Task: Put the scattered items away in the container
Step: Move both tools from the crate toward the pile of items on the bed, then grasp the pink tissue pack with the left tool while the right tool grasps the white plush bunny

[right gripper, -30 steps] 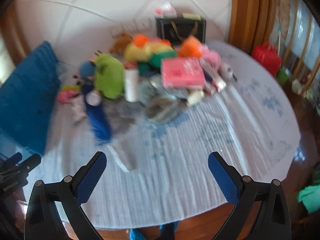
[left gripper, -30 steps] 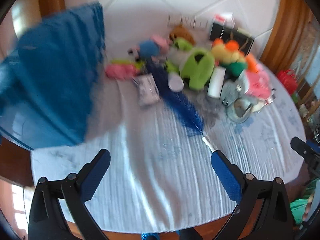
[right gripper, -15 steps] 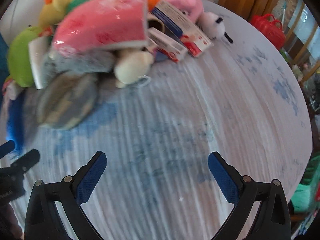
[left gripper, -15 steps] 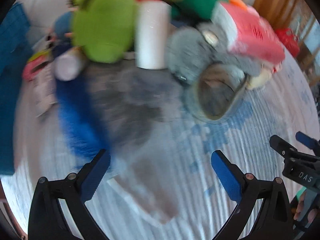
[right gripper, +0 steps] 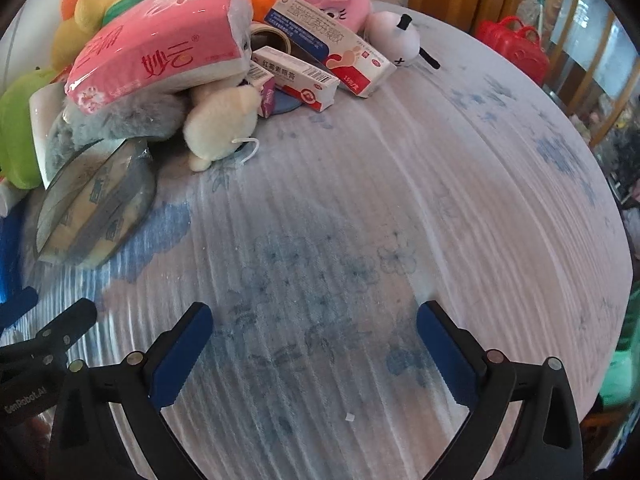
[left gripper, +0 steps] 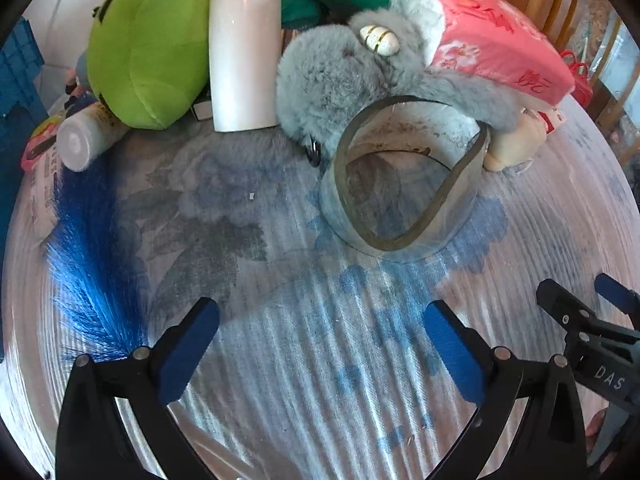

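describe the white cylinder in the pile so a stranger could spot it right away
Start at the heap of toys at the far side of the table. Between the lime green plush and the grey furry toy stands the white cylinder: smooth, glossy, plain and upright among soft things.

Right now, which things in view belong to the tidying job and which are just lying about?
Job:
tissue pack
grey plush
tape roll
white bottle
green plush
medicine boxes
blue crate

Lying about:
red bag
tablecloth
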{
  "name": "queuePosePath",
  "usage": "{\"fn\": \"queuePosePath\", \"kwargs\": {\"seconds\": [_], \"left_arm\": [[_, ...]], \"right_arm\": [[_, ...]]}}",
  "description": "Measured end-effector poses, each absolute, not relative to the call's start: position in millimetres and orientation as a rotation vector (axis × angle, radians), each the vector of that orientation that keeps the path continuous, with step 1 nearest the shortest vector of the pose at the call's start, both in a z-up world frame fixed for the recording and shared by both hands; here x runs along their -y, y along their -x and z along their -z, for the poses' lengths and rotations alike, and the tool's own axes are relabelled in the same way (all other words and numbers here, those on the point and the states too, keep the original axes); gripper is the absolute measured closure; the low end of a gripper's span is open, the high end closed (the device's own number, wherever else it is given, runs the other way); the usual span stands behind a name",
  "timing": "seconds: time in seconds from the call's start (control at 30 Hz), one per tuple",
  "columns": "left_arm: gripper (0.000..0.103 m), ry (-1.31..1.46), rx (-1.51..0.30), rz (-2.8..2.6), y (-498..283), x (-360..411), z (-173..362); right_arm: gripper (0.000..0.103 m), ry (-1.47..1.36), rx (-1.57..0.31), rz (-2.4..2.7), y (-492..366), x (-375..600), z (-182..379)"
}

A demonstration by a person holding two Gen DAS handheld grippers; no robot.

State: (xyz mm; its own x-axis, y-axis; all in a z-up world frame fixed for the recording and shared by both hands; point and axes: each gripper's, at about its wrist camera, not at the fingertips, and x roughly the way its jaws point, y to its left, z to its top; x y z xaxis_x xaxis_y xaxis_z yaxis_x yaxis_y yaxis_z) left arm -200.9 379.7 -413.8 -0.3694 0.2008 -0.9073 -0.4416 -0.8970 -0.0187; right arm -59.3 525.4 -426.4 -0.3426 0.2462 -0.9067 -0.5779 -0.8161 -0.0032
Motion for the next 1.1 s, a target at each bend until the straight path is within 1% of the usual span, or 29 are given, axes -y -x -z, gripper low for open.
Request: {"fn": "queuePosePath", "kwargs": {"seconds": [0.03,0.07,0.1,0.13,0.17,0.2,0.27,0.3,0.33,0.4,0.47,0.57,0.67,0.73,0.8,0.87,0.97,1.07,1.1], "left_arm": [[0.000,1.490,-0.324,-2.288,201.9,-379.2,413.0],[0.008,1.521,-0.326,-2.274,203.4,-378.6,410.8],[0.015,1.540,-0.308,-2.261,204.5,-377.3,404.6],[0.020,1.534,-0.275,-2.257,204.9,-375.8,394.3],[0.020,1.507,-0.241,-2.268,205.0,-375.6,380.1],[0.020,1.461,-0.217,-2.293,205.3,-377.6,363.4],[0.019,1.354,-0.198,-2.362,208.5,-388.8,329.7],[0.019,1.304,-0.178,-2.398,211.8,-397.3,313.6],[0.019,1.266,-0.144,-2.428,215.3,-406.5,300.7],[0.021,1.247,-0.073,-2.475,229.0,-432.1,287.6],[0.021,1.264,-0.031,-2.518,241.3,-461.7,288.4],[0.021,1.340,0.053,-2.571,231.1,-473.4,292.9],[0.021,1.421,0.018,-2.617,216.3,-473.7,307.0],[0.021,1.469,-0.006,-2.666,208.7,-471.9,315.4],[0.021,1.524,0.003,-2.711,209.6,-461.8,322.5],[0.021,1.573,0.005,-2.768,218.2,-453.5,331.3],[0.022,1.593,-0.017,-2.840,228.7,-440.3,336.9],[0.022,1.594,0.024,-2.872,235.8,-421.3,334.9],[0.022,1.596,0.029,-2.875,236.7,-415.4,333.8]], "right_arm": [[0.001,1.411,-0.441,-2.181,59.9,-526.5,426.7],[0.005,1.437,-0.457,-2.173,59.8,-532.6,427.7],[0.025,1.437,-0.483,-2.159,57.1,-538.7,422.2],[0.050,1.426,-0.523,-2.163,53.9,-545.4,415.7],[0.056,1.393,-0.589,-2.178,49.6,-556.0,404.5],[0.056,1.361,-0.611,-2.194,48.0,-563.6,395.2],[0.057,1.301,-0.585,-2.259,50.6,-578.6,370.7],[0.060,1.264,-0.535,-2.305,55.5,-586.6,355.4],[0.070,1.239,-0.475,-2.351,63.0,-596.4,341.2],[0.080,1.217,-0.415,-2.420,78.2,-619.5,324.8],[0.080,1.213,-0.386,-2.492,97.2,-644.5,314.5],[0.080,1.266,-0.286,-2.609,134.8,-668.8,305.6],[0.080,1.308,-0.226,-2.737,173.2,-672.3,299.2],[0.080,1.349,-0.215,-2.788,202.7,-669.4,305.2],[0.080,1.393,-0.247,-2.828,223.8,-660.5,319.2],[0.079,1.470,-0.232,-2.850,236.8,-645.0,337.6],[0.080,1.636,-0.211,-2.864,227.1,-616.8,360.6],[0.080,1.723,-0.157,-2.870,198.2,-592.4,371.2],[0.080,1.785,-0.199,-2.870,186.8,-584.7,377.3]]}}
